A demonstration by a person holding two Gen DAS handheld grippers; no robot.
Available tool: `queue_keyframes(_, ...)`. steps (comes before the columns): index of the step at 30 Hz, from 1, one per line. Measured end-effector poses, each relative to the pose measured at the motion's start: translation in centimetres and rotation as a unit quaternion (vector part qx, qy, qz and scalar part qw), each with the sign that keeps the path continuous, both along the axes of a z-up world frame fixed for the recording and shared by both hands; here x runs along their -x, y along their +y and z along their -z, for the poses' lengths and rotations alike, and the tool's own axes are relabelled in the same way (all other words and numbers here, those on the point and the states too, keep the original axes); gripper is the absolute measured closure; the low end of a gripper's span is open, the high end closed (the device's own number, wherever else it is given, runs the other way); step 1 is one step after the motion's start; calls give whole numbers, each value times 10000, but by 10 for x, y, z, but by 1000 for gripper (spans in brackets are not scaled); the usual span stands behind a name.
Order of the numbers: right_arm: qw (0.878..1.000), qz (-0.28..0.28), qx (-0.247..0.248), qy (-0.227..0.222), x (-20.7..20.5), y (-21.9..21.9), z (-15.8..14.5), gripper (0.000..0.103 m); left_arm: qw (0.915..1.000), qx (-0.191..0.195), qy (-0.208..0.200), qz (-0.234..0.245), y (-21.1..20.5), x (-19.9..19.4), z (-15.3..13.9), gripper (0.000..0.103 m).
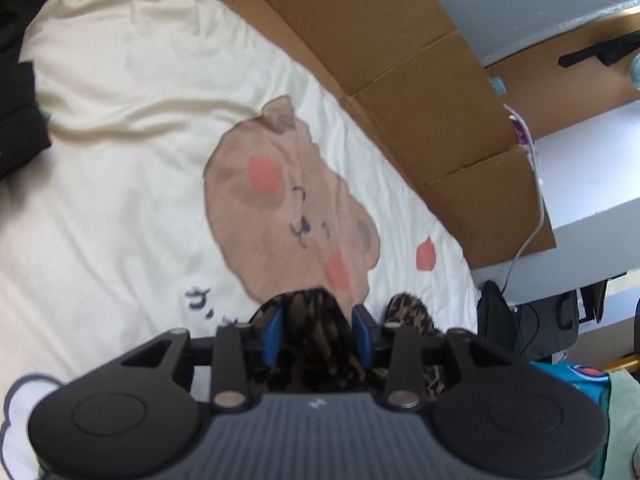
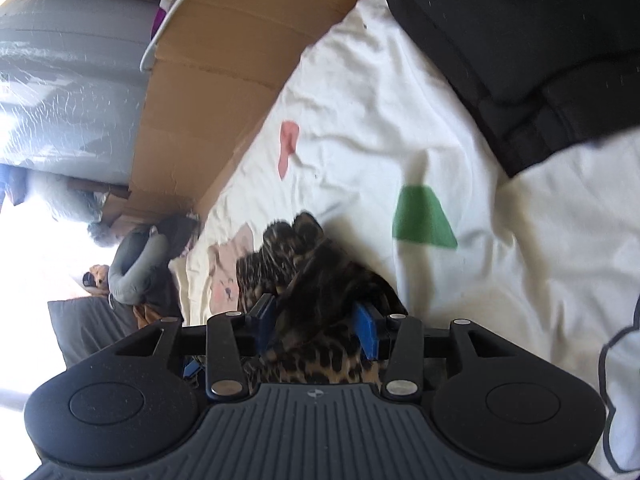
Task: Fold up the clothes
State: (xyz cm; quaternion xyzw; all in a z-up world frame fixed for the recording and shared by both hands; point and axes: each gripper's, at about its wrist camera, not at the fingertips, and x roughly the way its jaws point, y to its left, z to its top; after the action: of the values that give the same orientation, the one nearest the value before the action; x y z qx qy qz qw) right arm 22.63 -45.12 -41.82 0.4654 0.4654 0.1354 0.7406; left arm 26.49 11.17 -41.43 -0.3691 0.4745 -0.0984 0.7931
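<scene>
Cream bedding [image 1: 120,152] with a printed bear fills both views, a flattened cardboard box [image 1: 420,92] standing along its upper right edge in the left wrist view; nothing shows inside it. Each gripper, left gripper [image 1: 318,332] and right gripper [image 2: 318,326], has its blue fingers [image 1: 273,334] narrowed on a bunch of the leopard-print garment [image 2: 296,264], lifted low at centre frame. Likely the spreading step: next, draw the two grips apart and lay the cloth flat. Black clothing [image 2: 520,48] sits upper right.

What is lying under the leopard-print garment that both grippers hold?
Under the leopard-print garment lies the cream bedsheet with its bear print. What the cloth covers directly is hidden.
</scene>
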Motion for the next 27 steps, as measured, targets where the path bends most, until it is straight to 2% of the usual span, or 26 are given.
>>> queue_keyframes(5, 9995, 127, 179, -229, -5, -7, -10, 57, 9998, -95, -177, 34, -3, -7, -7, 64)
queue_keyframes(8, 9984, 62, 448, -341, -5, -6, -14, 57, 9988, -369, -219, 243, -6, -10, -10, 64)
queue_keyframes(12, 9948, -104, 920, -414, -3, -1, -17, 57, 9971, -673, -184, 295, -5, -11, -7, 64)
queue_keyframes(17, 9865, -401, 1496, -532, -5, 12, -17, 58, 9929, -1117, -184, 378, -7, -10, 0, 64)
queue_keyframes(21, 9767, -583, 2014, -467, -9, 21, -15, 59, 9850, -1614, -98, 602, -14, -14, 7, 64)
queue_keyframes(27, 9656, -860, 2406, -483, -14, 38, -10, 60, 9828, -1691, -27, 741, -20, -18, 16, 64)
